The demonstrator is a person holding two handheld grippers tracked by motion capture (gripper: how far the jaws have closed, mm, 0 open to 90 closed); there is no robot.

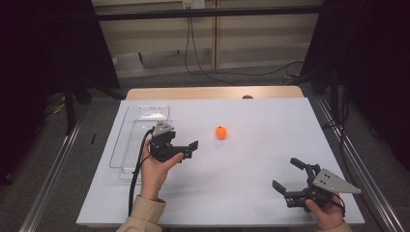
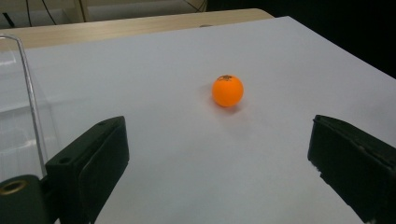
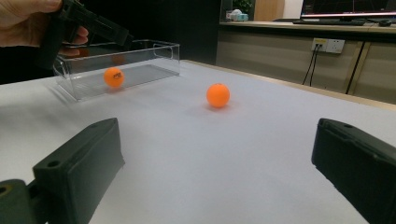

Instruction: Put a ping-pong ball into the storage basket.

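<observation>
The left gripper point(image 1: 186, 150) hangs just right of the clear box point(image 1: 126, 140), jaws spread wide and empty, aimed at the orange ball point(image 1: 221, 132) that sits alone mid-sheet, near but apart from it. In the right gripper view a second ball point(image 3: 114, 77) lies in the box. The right gripper point(image 1: 289, 175) waits wide and empty, well apart near the front right. A ball rolls: one jaw touching first could send it off. Bare sheet surrounds it; the box wall hems the left.
</observation>
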